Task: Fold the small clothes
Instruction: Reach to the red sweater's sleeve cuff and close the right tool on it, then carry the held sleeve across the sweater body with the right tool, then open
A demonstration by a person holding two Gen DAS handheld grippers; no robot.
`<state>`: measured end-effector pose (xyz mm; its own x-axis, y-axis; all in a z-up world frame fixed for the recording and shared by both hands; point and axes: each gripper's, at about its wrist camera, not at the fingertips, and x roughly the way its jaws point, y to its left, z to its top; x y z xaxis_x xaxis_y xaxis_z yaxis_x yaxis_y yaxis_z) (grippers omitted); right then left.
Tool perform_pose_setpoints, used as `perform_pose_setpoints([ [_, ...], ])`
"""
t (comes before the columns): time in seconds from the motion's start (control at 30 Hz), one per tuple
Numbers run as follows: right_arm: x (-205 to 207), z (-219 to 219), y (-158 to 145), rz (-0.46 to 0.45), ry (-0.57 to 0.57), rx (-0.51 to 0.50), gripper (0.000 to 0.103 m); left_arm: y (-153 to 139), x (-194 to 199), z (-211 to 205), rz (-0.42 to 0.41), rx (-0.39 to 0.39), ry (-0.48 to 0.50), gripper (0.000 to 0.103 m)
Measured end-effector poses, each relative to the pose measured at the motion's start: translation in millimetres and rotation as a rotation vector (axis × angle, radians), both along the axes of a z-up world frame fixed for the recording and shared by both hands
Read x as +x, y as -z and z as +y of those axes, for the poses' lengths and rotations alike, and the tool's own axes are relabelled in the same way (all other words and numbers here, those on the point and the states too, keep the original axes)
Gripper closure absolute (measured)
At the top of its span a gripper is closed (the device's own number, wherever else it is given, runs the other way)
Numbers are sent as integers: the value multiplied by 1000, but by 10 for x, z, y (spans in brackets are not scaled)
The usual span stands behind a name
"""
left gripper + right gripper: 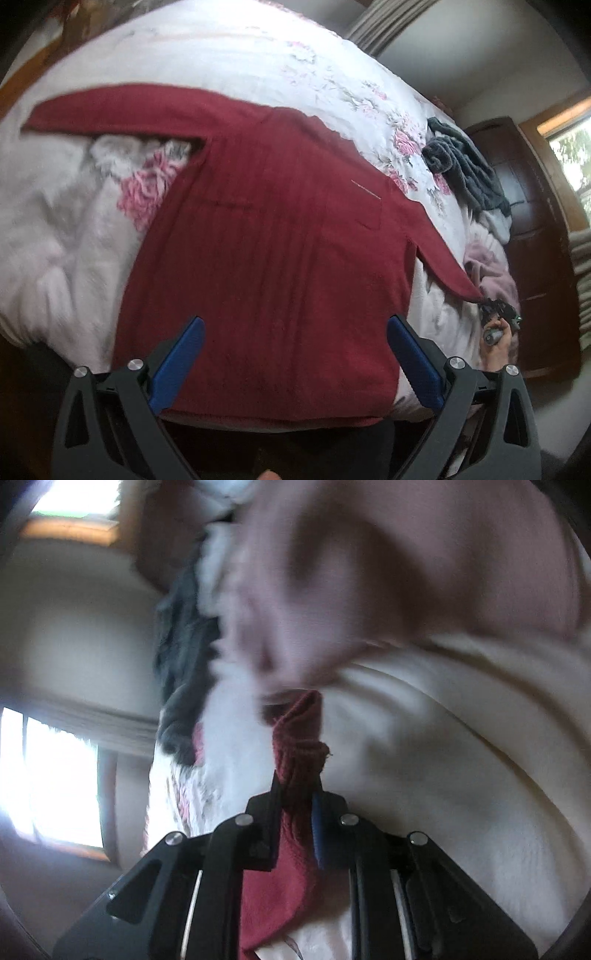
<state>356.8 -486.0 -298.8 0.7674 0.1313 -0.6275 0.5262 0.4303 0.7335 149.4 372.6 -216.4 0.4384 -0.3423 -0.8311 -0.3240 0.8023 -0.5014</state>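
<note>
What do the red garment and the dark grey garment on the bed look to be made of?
Red garment: probably a fine ribbed knit, matte; faint lengthwise ribs show, clearest at the cuff in the right gripper. Dark grey garment: seemingly plush fleece; fuzzy, lumpy pile. Fibre cannot be told.

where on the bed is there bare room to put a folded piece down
The floral bedspread is bare beyond the red garment, along its far edge, and left of it below the outstretched sleeve. The right side is crowded: a dark grey garment and a pink one are heaped there, and the right gripper holds the other sleeve tip.
</note>
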Motion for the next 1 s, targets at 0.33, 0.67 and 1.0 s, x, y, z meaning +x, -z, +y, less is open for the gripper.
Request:
perform_pose_setpoints([
  [0.33, 445, 1355, -1143, -85, -272, -379, 91, 50, 69, 207, -80, -81, -46, 4],
  [0.67, 719, 3097, -1370, -129, -531, -579, 91, 66, 511, 189, -46, -78, 96, 4],
  [1.0, 901, 4708, -506, -18, -791, -834, 91, 265, 925, 50, -67, -210, 163, 4],
])
